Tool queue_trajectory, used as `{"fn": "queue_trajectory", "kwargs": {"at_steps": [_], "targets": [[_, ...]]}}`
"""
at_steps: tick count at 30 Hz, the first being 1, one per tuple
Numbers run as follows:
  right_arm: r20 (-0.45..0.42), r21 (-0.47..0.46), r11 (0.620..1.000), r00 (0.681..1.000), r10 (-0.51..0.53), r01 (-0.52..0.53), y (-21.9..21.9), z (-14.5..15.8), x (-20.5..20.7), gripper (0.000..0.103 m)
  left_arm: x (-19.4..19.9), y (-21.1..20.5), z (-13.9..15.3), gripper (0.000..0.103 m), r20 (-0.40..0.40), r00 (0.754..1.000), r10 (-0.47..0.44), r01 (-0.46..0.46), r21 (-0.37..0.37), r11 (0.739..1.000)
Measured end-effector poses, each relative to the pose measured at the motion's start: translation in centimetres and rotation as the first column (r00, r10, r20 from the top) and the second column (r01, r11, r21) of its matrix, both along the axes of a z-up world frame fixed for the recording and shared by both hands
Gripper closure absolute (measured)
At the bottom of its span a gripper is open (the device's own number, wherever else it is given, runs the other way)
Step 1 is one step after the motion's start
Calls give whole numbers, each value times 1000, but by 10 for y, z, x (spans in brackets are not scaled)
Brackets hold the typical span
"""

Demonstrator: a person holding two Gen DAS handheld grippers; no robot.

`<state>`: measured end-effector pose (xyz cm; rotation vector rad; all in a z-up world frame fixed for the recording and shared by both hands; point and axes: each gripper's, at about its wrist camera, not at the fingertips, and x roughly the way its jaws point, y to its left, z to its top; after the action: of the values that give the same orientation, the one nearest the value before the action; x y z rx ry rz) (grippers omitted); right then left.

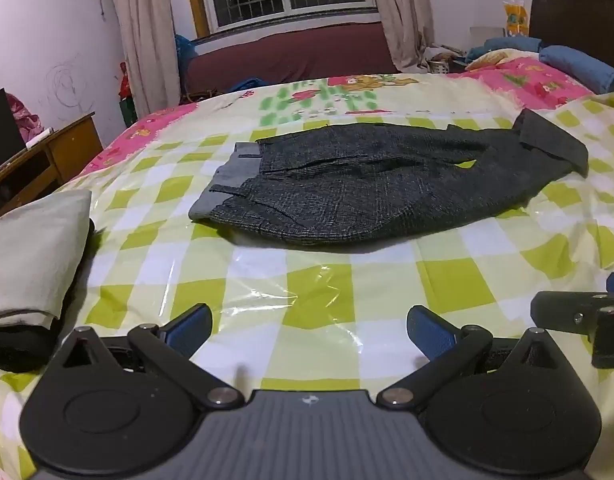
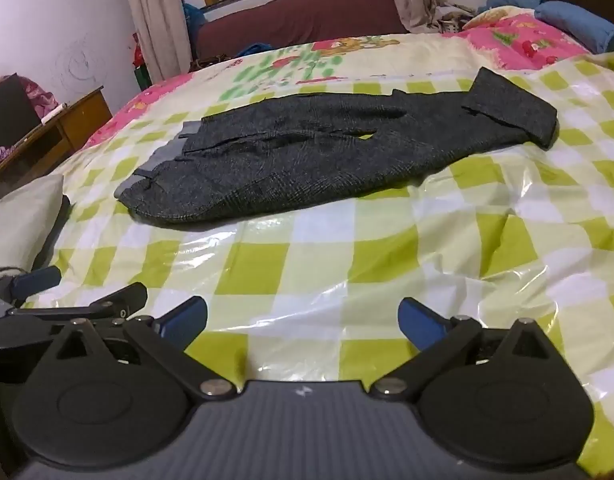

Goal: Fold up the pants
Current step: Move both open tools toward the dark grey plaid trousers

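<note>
Dark grey checked pants (image 1: 367,184) lie flat on the bed, folded lengthwise, waistband to the left and cuffs folded back at the right (image 1: 551,140). They also show in the right wrist view (image 2: 319,156). My left gripper (image 1: 309,330) is open and empty, low over the sheet, well short of the pants. My right gripper (image 2: 303,322) is open and empty, also near the front edge. Each gripper shows at the edge of the other's view, the right one (image 1: 587,316) and the left one (image 2: 67,300).
A green-and-white checked plastic sheet (image 1: 307,288) covers the bed. A folded beige cloth on dark cloth (image 1: 31,256) lies at the left. A wooden desk (image 1: 47,160) stands left of the bed. Blue pillows (image 1: 579,66) lie far right.
</note>
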<state>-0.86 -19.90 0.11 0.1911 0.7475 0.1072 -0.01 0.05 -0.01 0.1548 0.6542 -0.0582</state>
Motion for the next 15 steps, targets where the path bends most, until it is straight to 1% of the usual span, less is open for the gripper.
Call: {"fn": "queue_trajectory", "kwargs": {"at_steps": [1,2,3,8,9,15], "targets": [[1,0,1000,1000,-2,2,-3,0,0,2,0,1,0,0,0,1000,-2,2,-2,1000],[-13,-32,999,1000,3,-4,1,-2,3,2,0,2,0,0,1,1000,-1,1,-3,1000],[1,-44,999,1000,2,-2,3,-1,0,2,-6,-4,-1,0,15,1000,-4,4,18,1000],[-1,-44,999,1000,-3,3,5,-2,0,2,-3,-4,1,0,3,1000,-7,7,19,1000],[-8,-31,1000,1000,4,-4,0,-2,-2,2,-4,-4,1,0,3,1000,-7,7,19,1000],[-11,-40,999,1000,10,-10,5,-3,-2,2,-1,-2,2,0,0,1000,-13,13,13,1000]]}}
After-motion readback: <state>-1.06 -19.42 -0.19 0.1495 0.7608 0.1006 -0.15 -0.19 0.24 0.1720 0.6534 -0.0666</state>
